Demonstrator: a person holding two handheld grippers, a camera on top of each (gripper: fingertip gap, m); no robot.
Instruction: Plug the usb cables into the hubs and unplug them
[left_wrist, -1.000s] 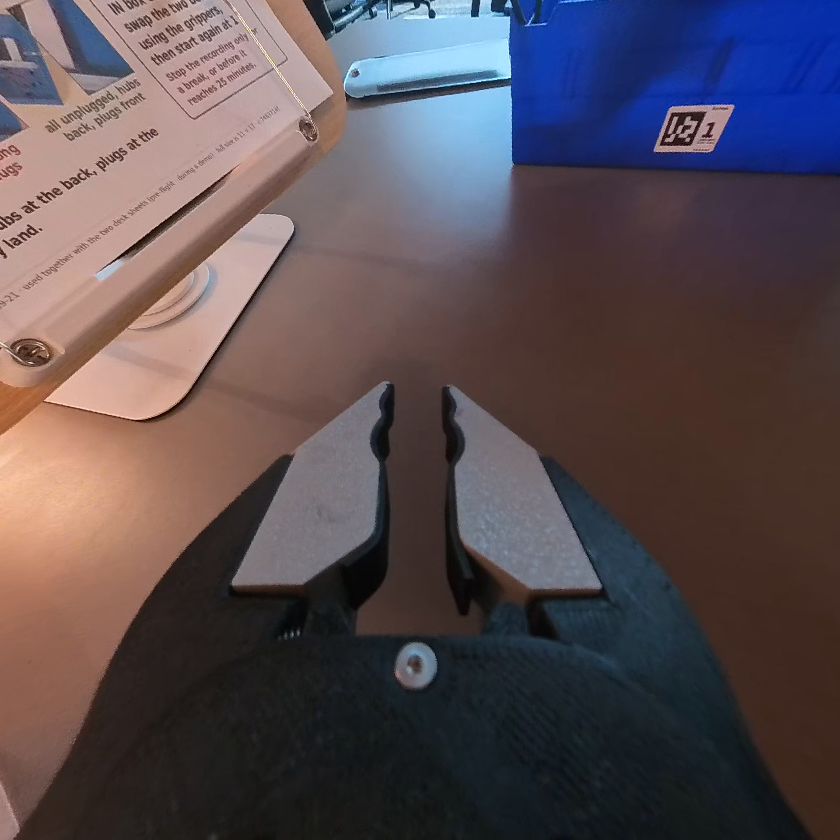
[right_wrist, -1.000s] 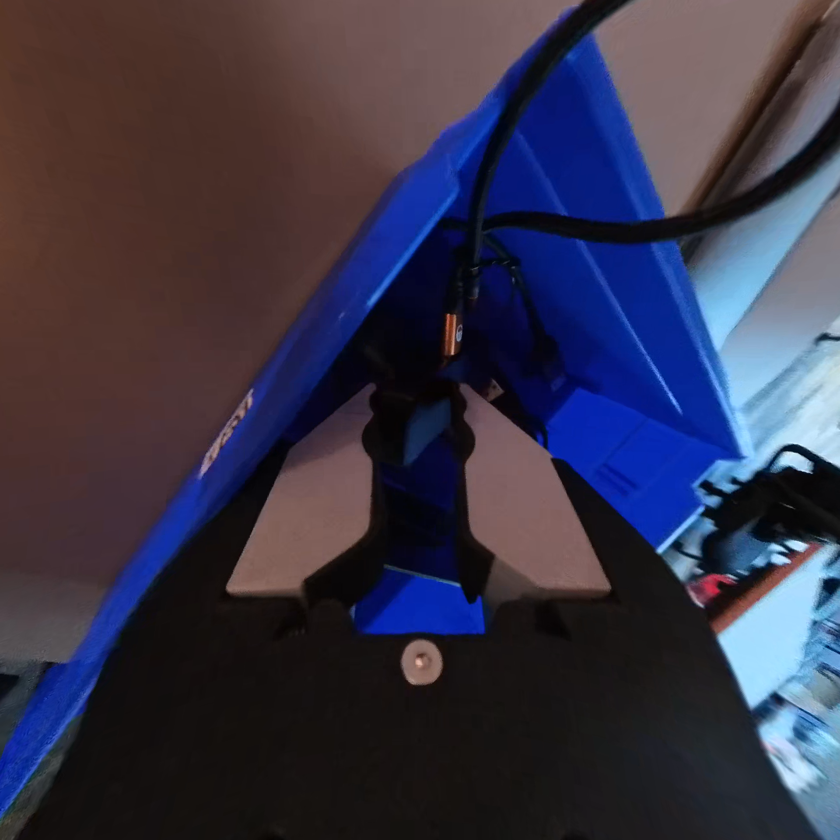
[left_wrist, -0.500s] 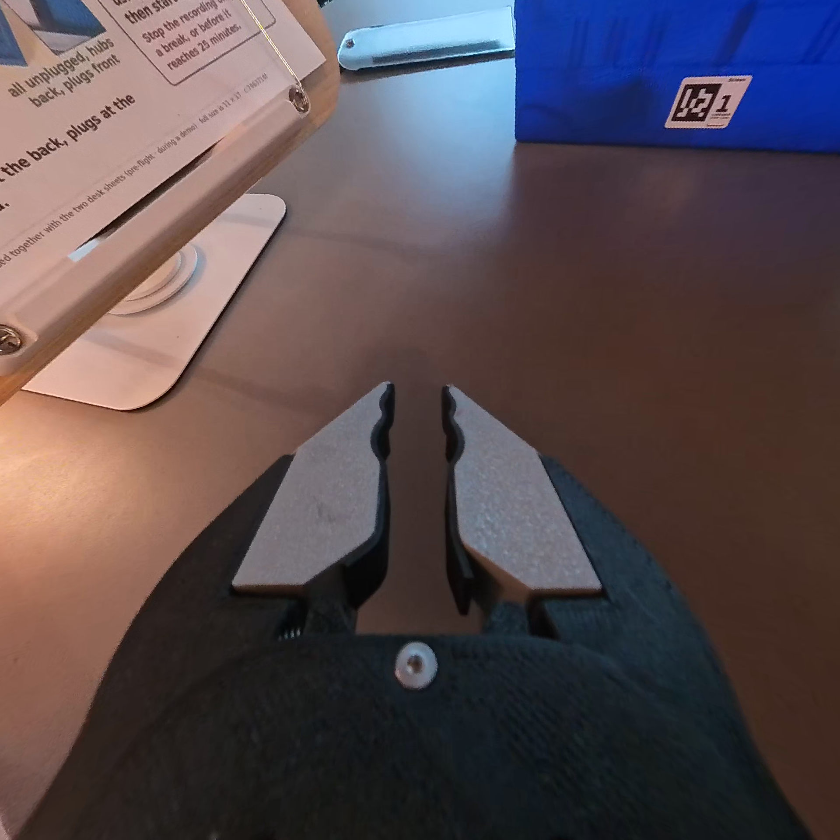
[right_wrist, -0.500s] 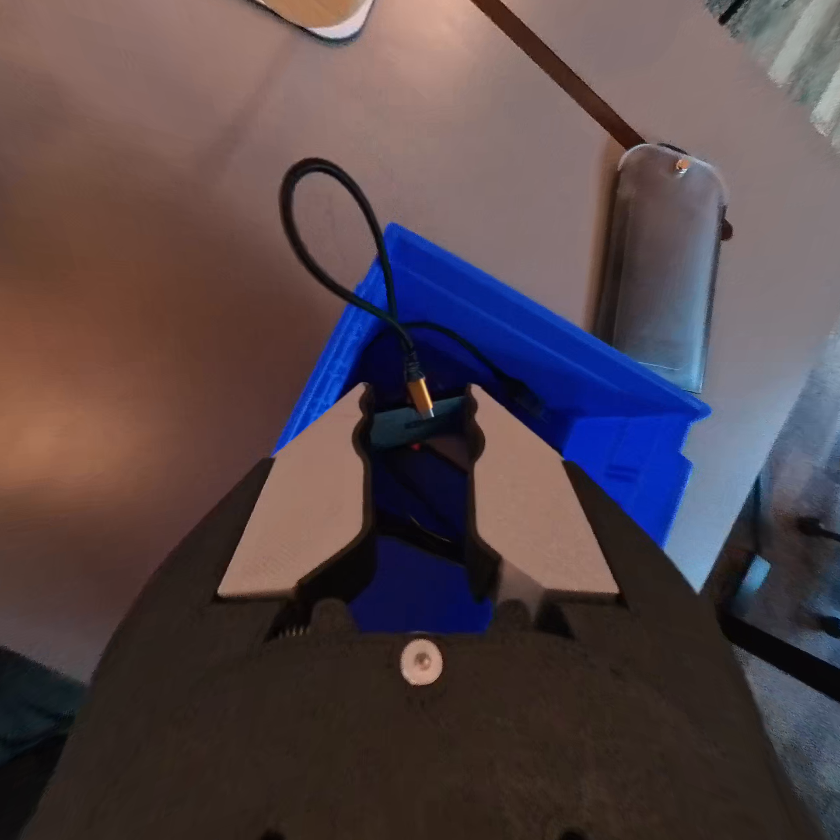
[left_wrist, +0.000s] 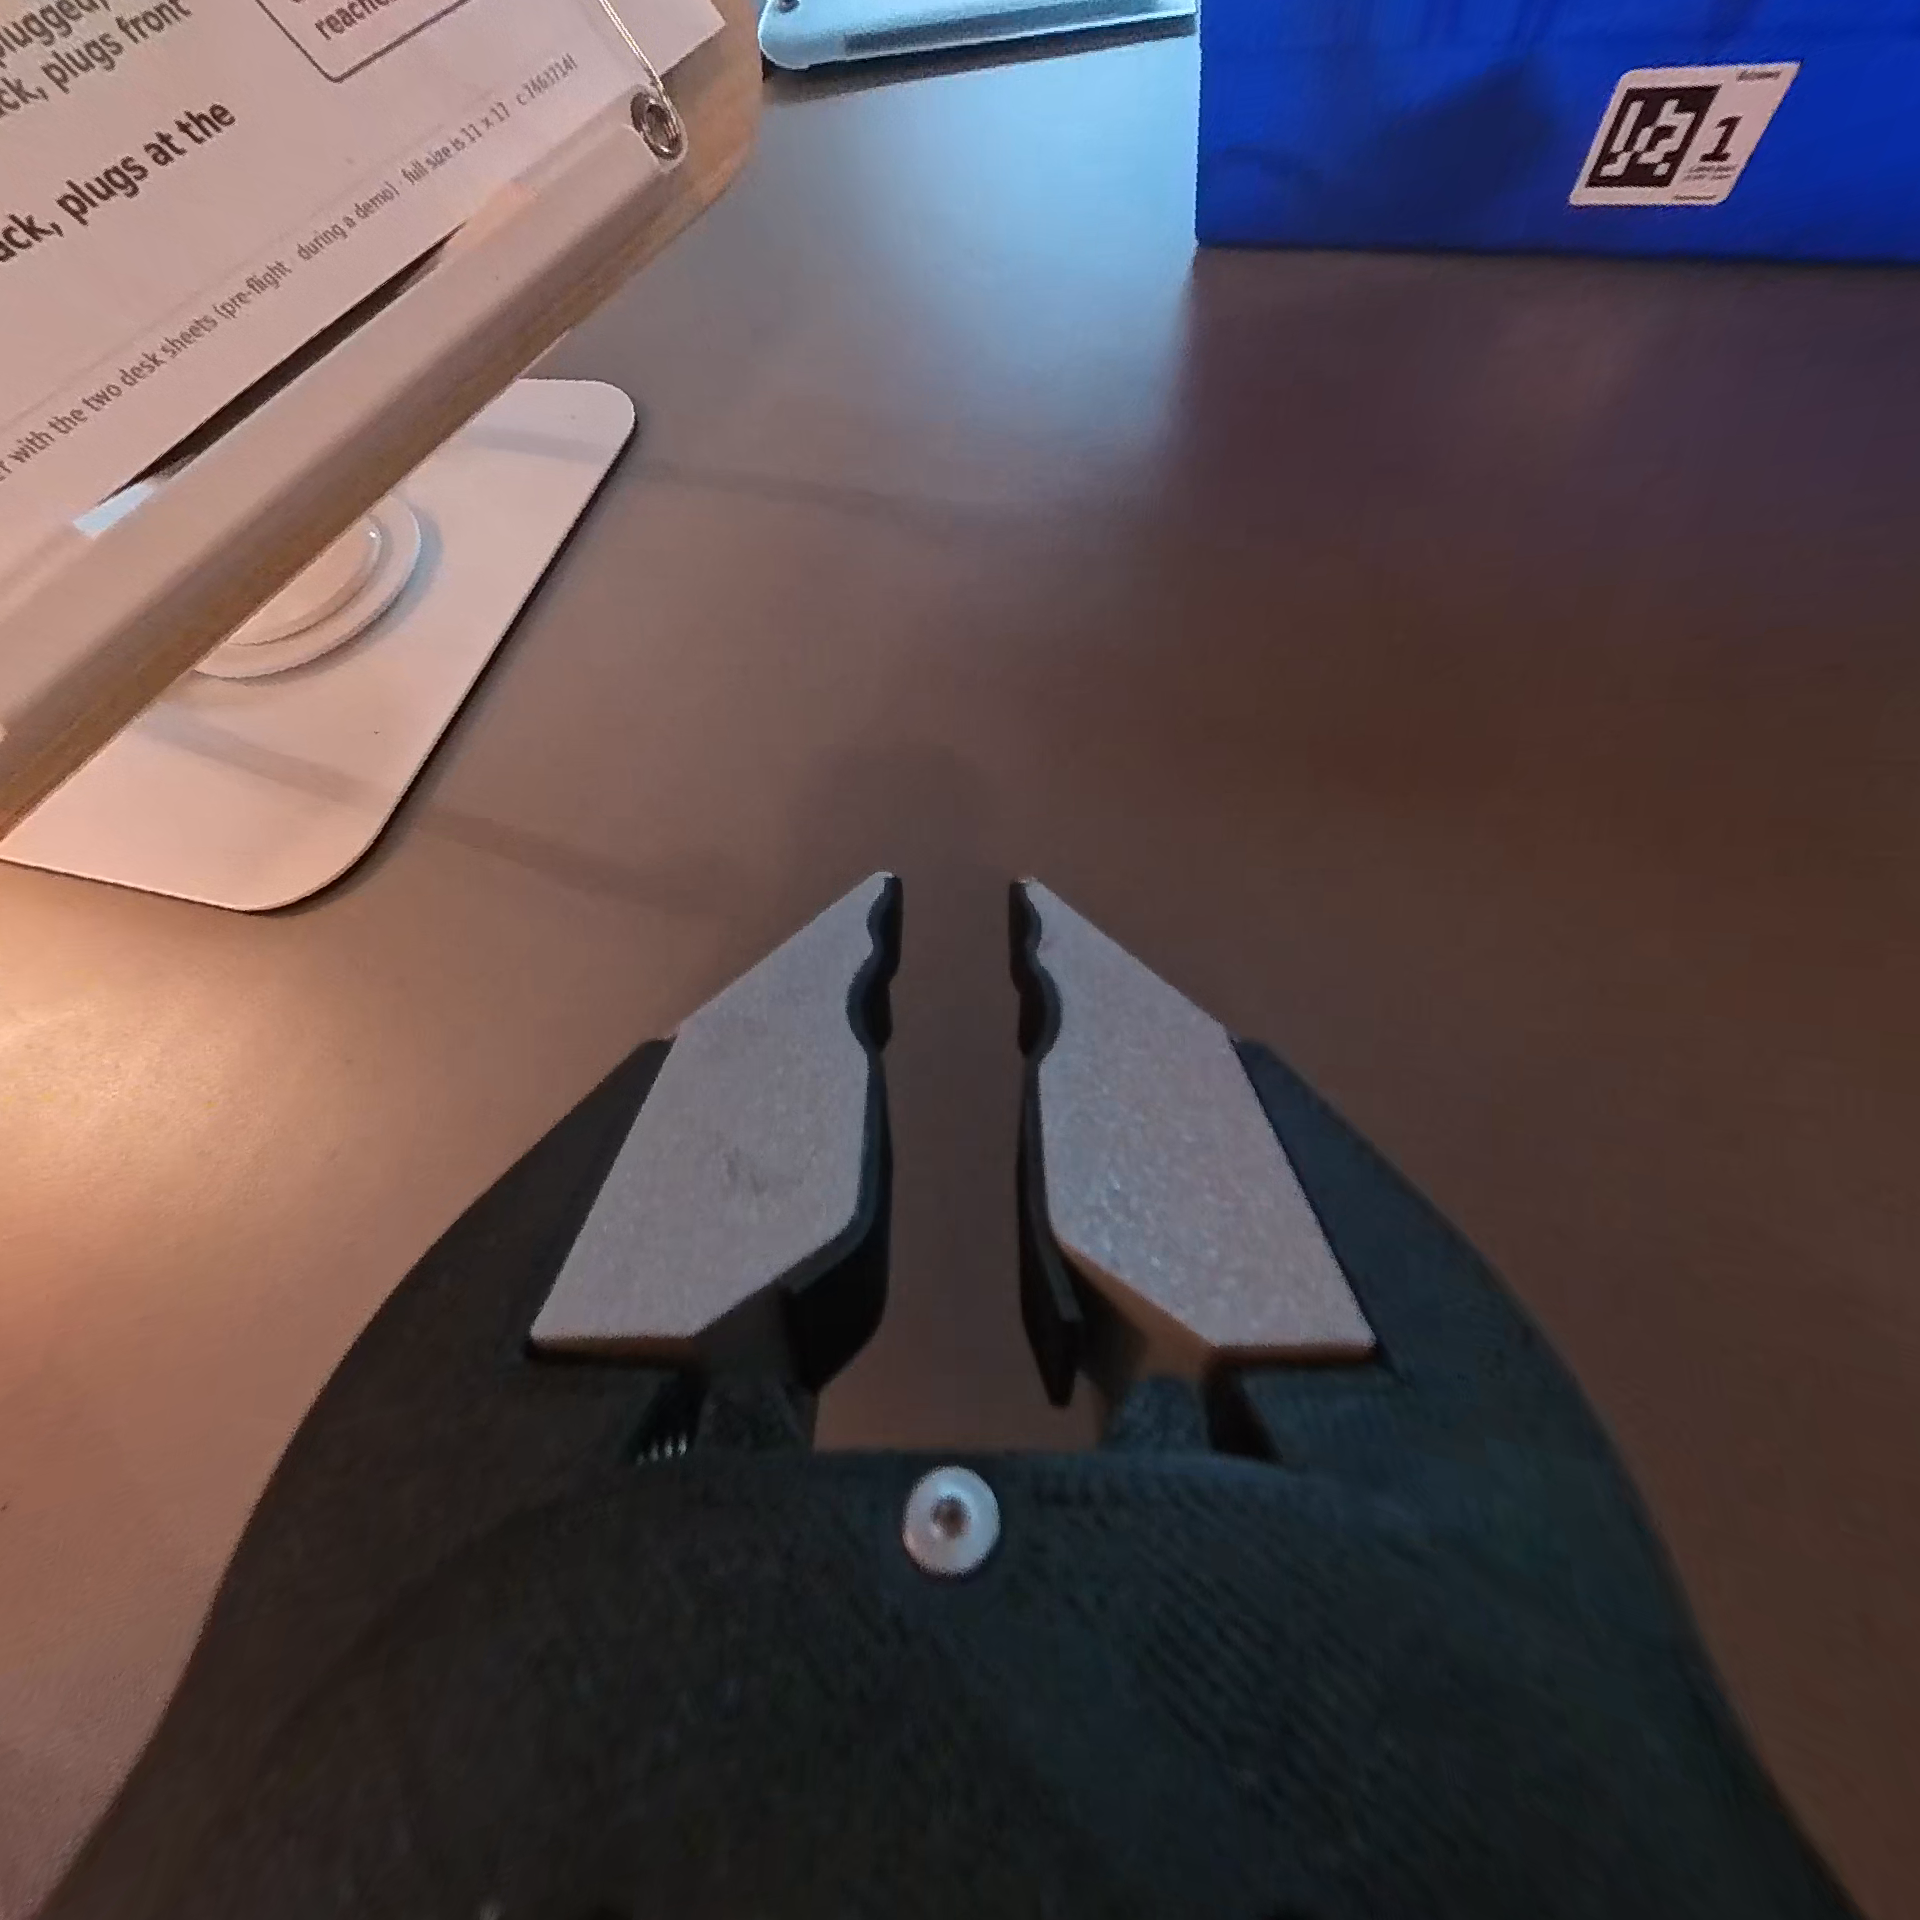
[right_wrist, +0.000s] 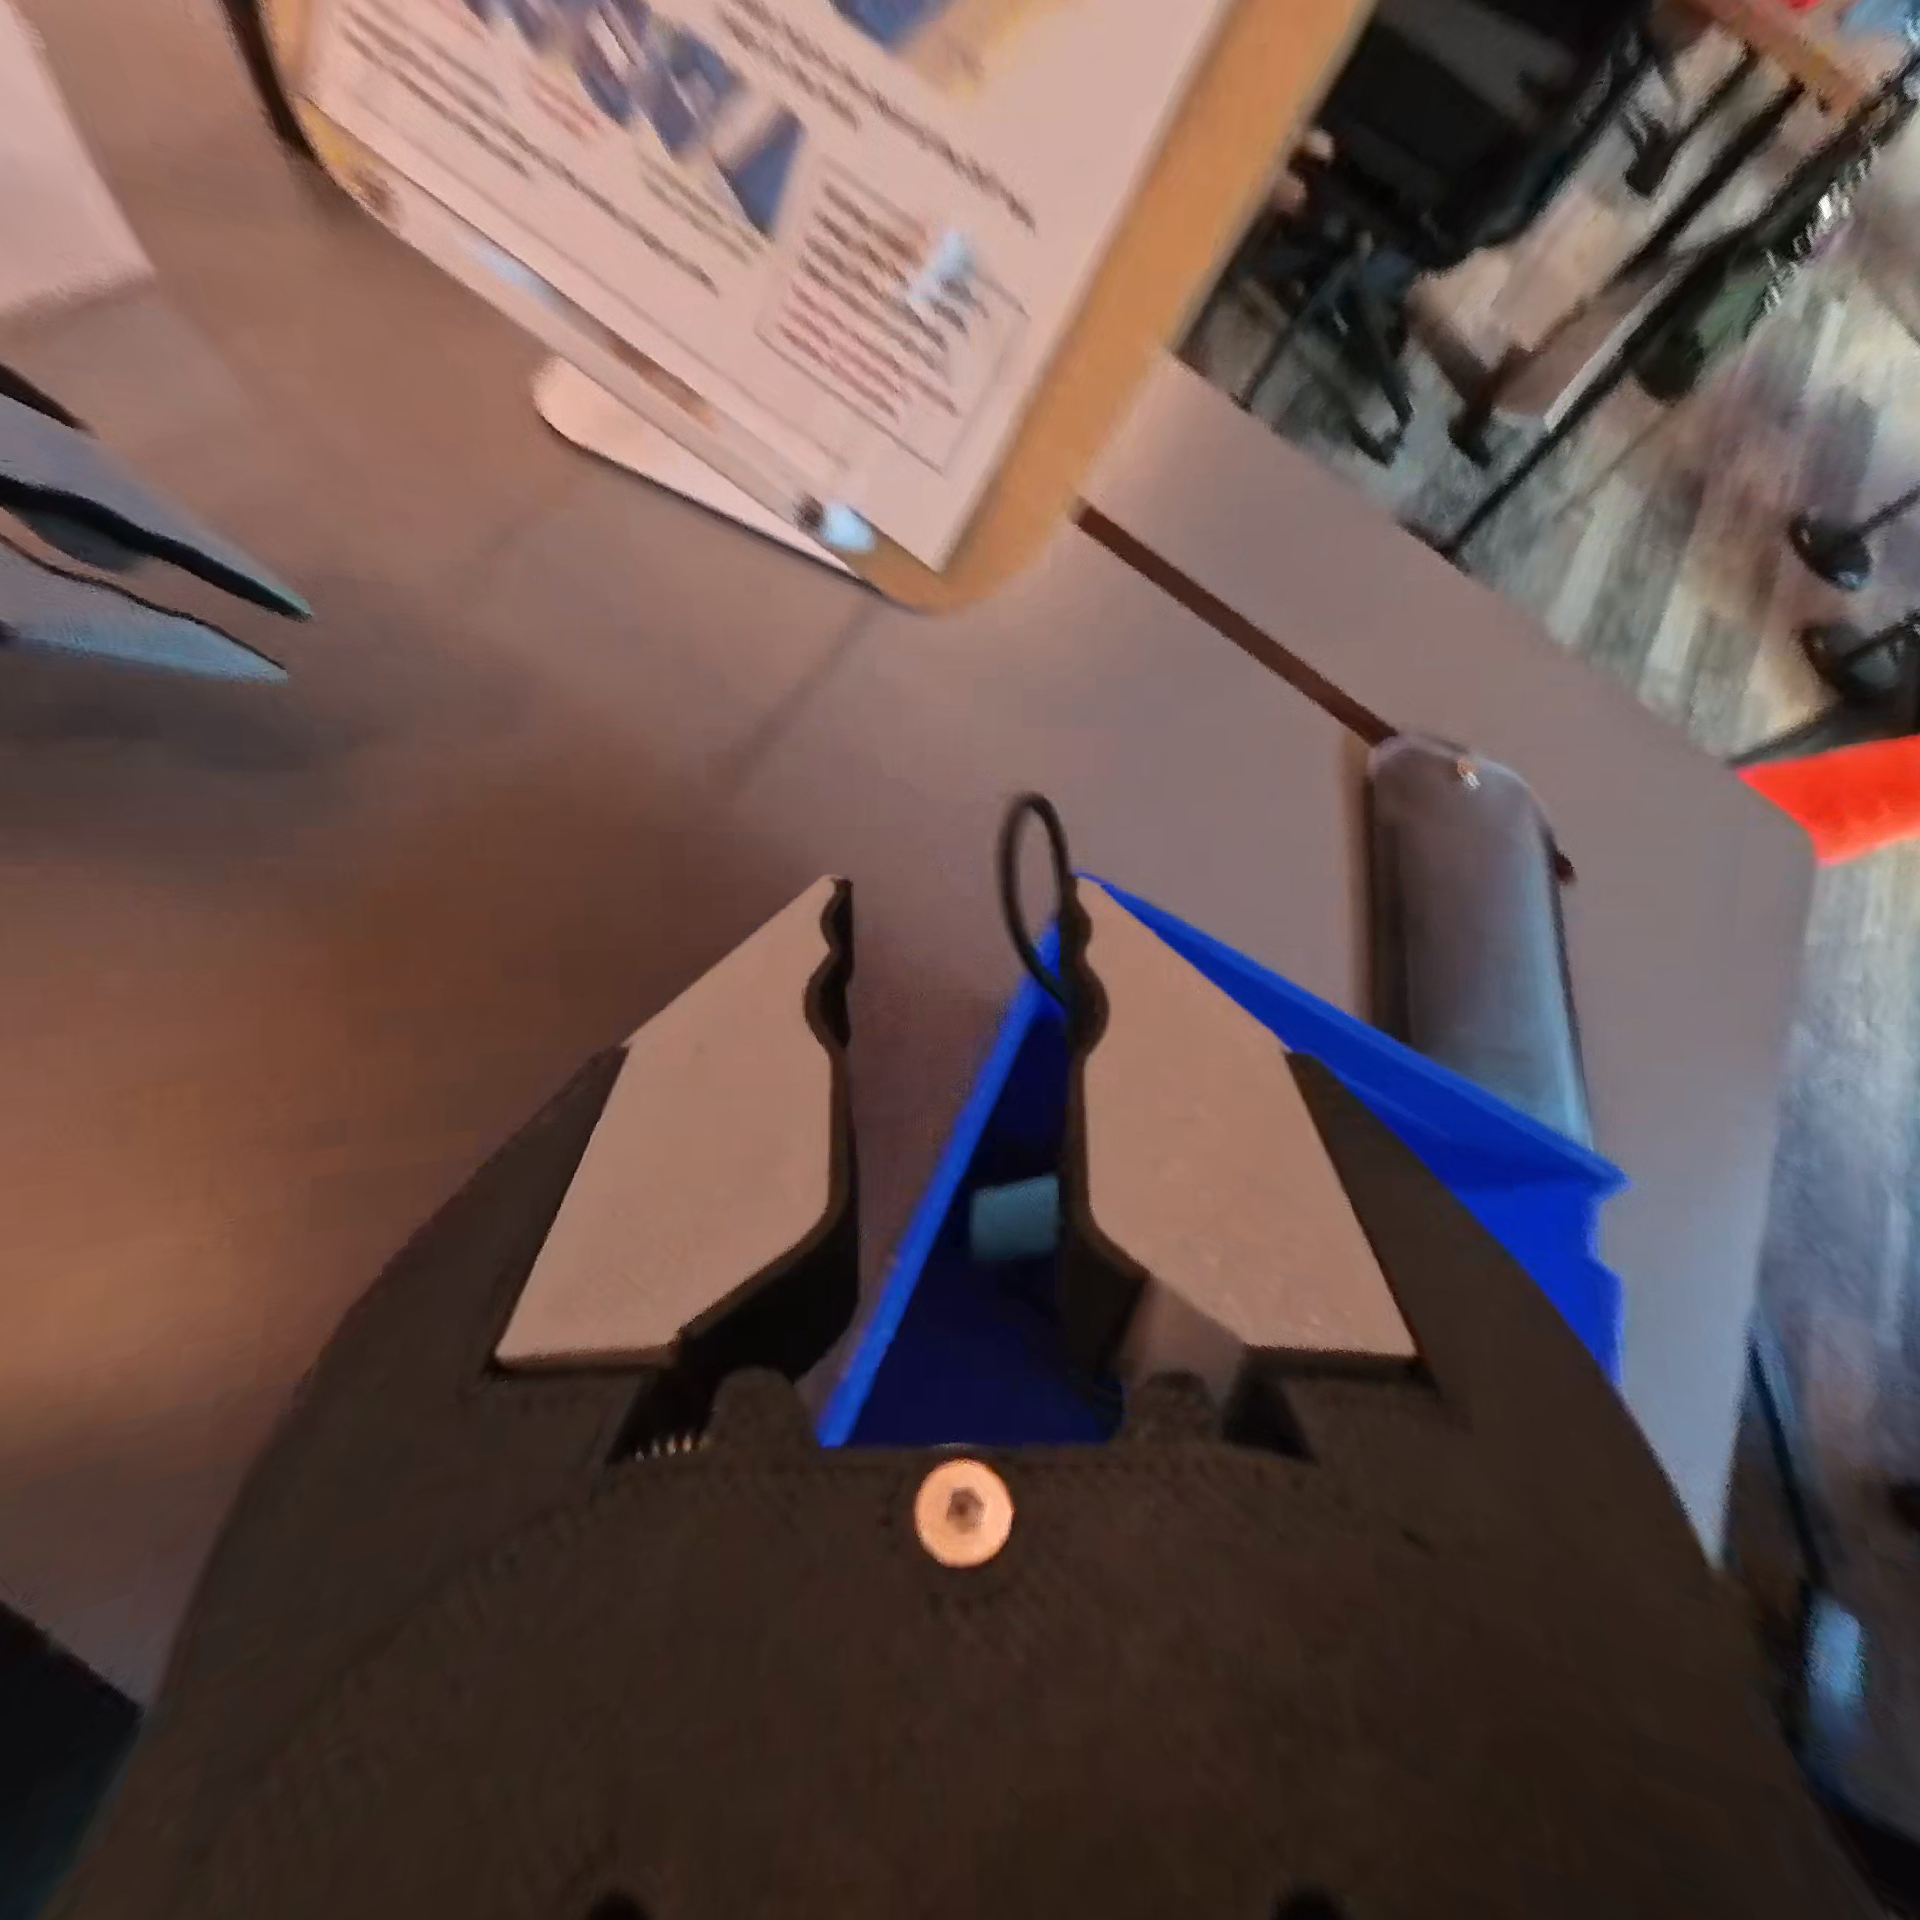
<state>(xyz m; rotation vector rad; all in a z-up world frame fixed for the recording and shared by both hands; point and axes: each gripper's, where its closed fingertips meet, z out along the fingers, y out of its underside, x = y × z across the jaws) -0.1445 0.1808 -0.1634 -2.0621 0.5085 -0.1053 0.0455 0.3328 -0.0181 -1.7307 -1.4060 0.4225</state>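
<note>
Above the smooth brown desk (left_wrist: 1351, 675), both hand-held grippers gape empty: left hand-held gripper (left_wrist: 955, 883), right hand-held gripper (right_wrist: 961, 888) over the glossy blue plastic bin (right_wrist: 1351, 1060) with its looped thin black cable (right_wrist: 1023, 883).

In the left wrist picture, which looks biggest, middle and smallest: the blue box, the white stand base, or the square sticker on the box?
1. Blue plastic box, though the frame cuts it off and it sits farther away.
2. Flat white stand base, partly hidden under the sign board; close to the box in looks.
3. White square sticker, clearly smallest.

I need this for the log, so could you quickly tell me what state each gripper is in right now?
Left gripper: open, narrow gap, holding nothing, over the brown table.
Right gripper: open, holding nothing, above the blue bin.
</note>
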